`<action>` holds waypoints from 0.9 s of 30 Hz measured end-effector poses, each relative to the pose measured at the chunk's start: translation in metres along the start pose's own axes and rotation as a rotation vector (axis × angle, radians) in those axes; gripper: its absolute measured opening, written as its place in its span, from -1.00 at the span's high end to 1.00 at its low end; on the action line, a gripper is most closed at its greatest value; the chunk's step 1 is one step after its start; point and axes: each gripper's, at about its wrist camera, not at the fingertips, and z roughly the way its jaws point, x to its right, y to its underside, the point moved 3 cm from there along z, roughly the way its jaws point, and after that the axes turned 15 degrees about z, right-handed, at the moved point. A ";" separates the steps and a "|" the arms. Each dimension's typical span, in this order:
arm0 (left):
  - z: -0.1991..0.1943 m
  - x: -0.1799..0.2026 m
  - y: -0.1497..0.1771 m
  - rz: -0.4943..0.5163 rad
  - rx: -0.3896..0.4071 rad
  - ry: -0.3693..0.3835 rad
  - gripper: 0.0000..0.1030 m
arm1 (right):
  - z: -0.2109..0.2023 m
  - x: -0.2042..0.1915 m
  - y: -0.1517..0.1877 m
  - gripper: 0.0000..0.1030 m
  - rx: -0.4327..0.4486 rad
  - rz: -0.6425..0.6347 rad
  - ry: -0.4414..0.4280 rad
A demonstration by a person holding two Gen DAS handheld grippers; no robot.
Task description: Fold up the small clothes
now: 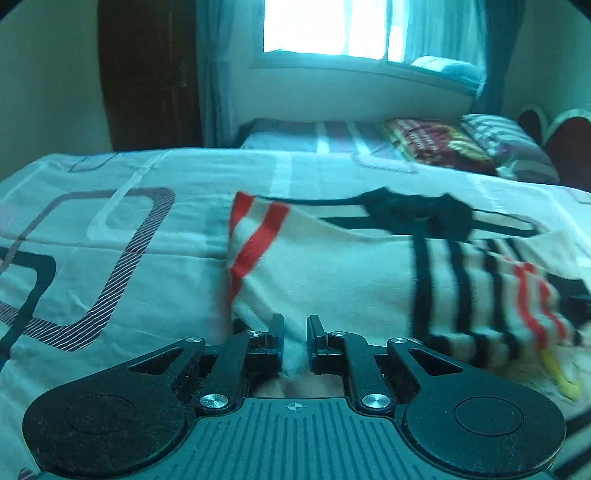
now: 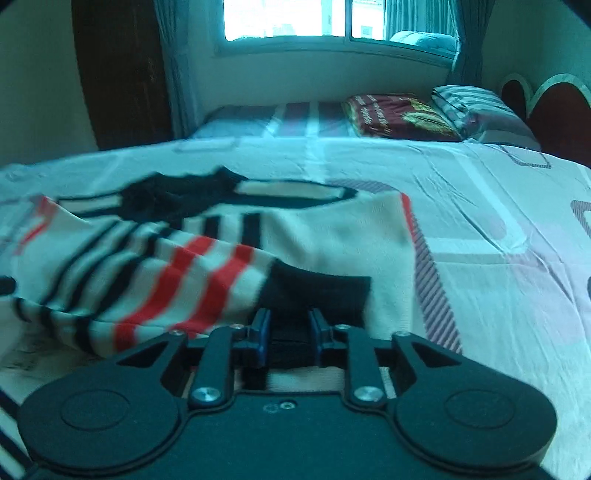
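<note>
Left black two-finger gripper [image 1: 295,325] narrow, pinching the near cream edge of the cream knit sweater with red and black stripes [image 1: 332,266]; right black gripper [image 2: 288,321] narrow, clamped on its black cuff [image 2: 317,291]. Sweater lies partly folded on the pale patterned bedsheet [image 2: 480,206]. Behind: maroon folded blanket [image 2: 399,118], striped pillow [image 2: 476,107], bright window [image 2: 288,18].

1. The garment [image 1: 332,266] lies on the bed [image 1: 110,221], directly before my left tool [image 1: 295,326].
2. My right tool [image 2: 288,325] sits at the garment's near edge, its sleeve cuff [image 2: 317,291] between the fingers.
3. A pillow [image 2: 476,110] and a folded blanket [image 2: 399,118] lie behind, at the bed's far right.
4. The window [image 2: 295,18] stands behind the bed.
</note>
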 end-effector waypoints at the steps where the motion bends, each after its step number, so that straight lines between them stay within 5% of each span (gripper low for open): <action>1: -0.001 0.003 0.001 0.013 -0.002 0.007 0.75 | -0.003 -0.005 0.003 0.52 -0.004 -0.007 -0.014; 8: 0.008 0.008 0.009 0.002 -0.071 -0.011 0.75 | 0.003 -0.004 0.012 0.51 -0.062 0.006 0.001; 11: -0.012 0.018 0.007 -0.041 -0.069 0.042 0.75 | -0.020 -0.013 0.016 0.43 -0.033 -0.015 -0.046; 16: -0.020 0.061 0.018 -0.034 -0.117 0.139 0.75 | -0.033 -0.042 0.051 0.46 -0.114 -0.052 -0.143; 21: -0.035 0.071 0.039 0.010 -0.099 0.083 0.73 | -0.038 -0.041 0.082 0.45 -0.122 -0.160 -0.119; 27: -0.058 0.050 0.062 -0.011 -0.128 0.027 0.73 | -0.061 0.001 0.086 0.45 -0.108 -0.140 -0.055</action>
